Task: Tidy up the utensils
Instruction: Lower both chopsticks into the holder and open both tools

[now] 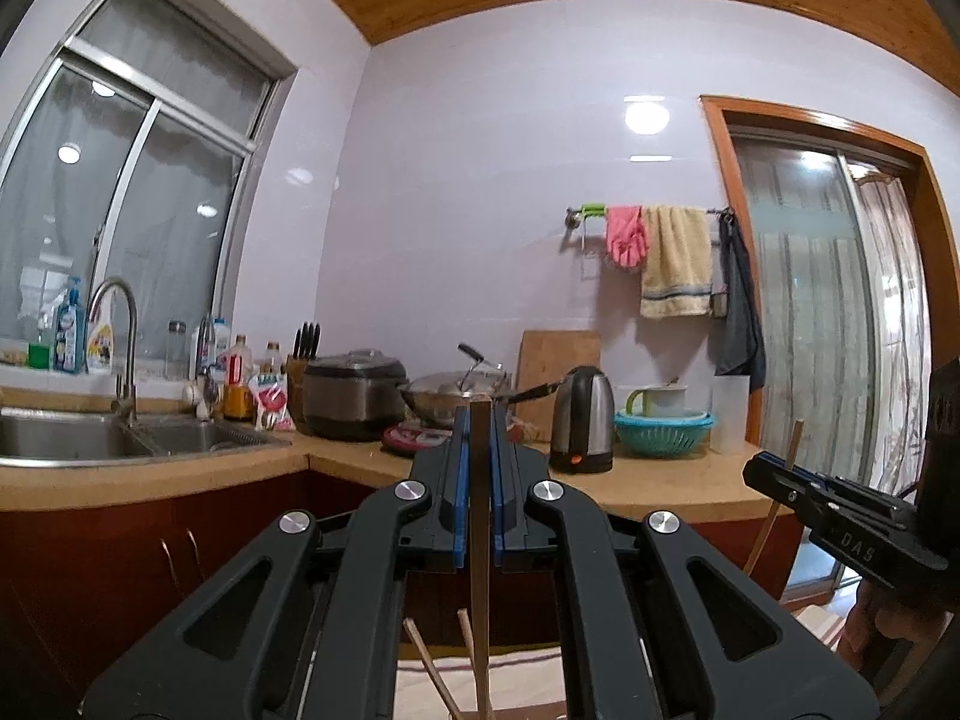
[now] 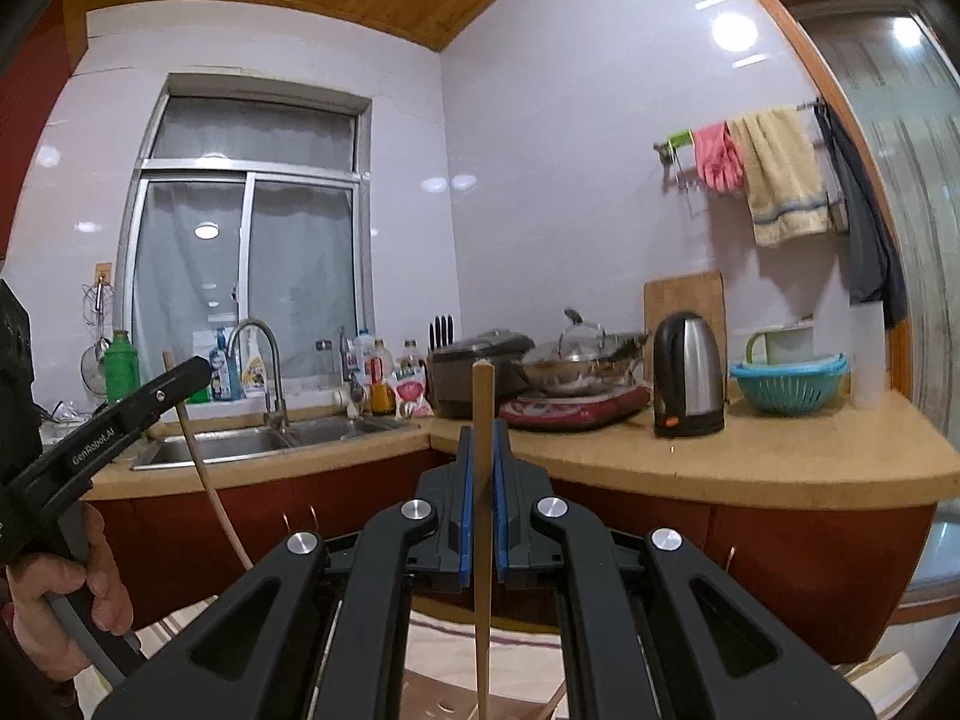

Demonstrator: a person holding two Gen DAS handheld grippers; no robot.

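Note:
In the left wrist view my left gripper (image 1: 480,420) is shut on a flat wooden chopstick (image 1: 479,516), which stands upright between the blue pads. At the right edge my right gripper (image 1: 757,469) pinches a second chopstick (image 1: 793,441). The right wrist view shows the right gripper (image 2: 483,432) shut on its upright chopstick (image 2: 483,570). The left gripper (image 2: 198,369), held by a hand (image 2: 72,594), comes in from the left with its chopstick (image 2: 201,468) hanging below. More loose chopsticks (image 1: 427,663) poke up under the left gripper.
Ahead runs an L-shaped counter (image 2: 750,456) with a sink (image 1: 90,435), tap (image 1: 123,354), rice cooker (image 1: 354,393), wok (image 2: 579,366), kettle (image 2: 687,375), teal basket (image 2: 789,384) and knife block (image 1: 303,354). A striped cloth (image 1: 516,672) lies below. A glass door (image 1: 810,312) is at right.

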